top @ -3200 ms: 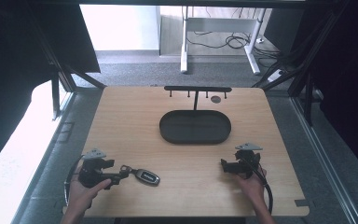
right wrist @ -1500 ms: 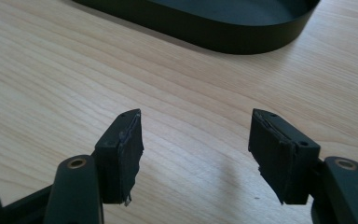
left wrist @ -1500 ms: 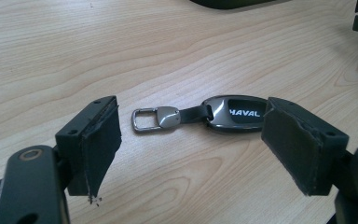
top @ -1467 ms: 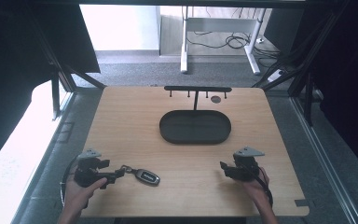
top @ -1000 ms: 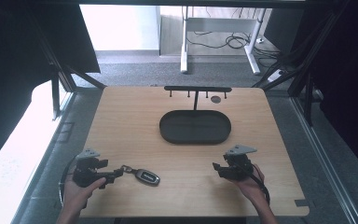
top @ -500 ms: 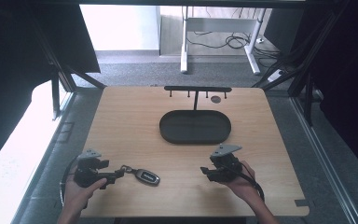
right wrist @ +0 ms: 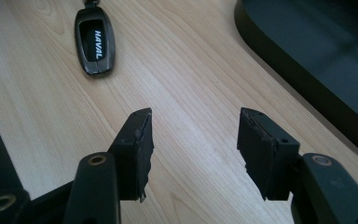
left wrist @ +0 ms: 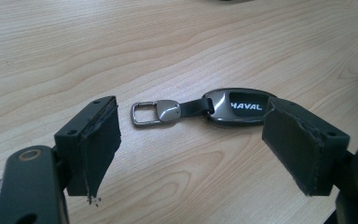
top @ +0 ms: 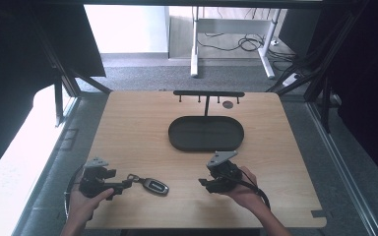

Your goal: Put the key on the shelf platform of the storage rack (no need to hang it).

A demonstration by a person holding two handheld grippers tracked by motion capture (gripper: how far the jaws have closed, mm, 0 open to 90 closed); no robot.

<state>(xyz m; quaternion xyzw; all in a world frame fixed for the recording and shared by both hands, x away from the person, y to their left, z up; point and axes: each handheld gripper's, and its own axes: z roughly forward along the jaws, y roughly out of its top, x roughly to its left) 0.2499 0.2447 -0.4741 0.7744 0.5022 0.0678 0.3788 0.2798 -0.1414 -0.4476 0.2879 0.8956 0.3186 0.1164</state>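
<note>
A dark car key fob marked HAVAL, with a metal ring on a short strap, lies flat on the wooden table near its front left. In the left gripper view the key fob lies just beyond the jaws, its ring pointing toward me. My left gripper is open and holds nothing; from above, the left gripper sits just left of the ring. My right gripper is open and empty, low over bare wood, and the key fob lies farther ahead. Seen from above, the right gripper is right of the fob.
A black oval tray stands at the table's middle, and the tray's rim runs along the right of the right gripper view. Behind it is a black rack with hooks. A small dark disc lies near the far edge.
My right gripper has moved left along the front of the table toward the key fob, turning to face it. The left gripper has shifted only slightly.
</note>
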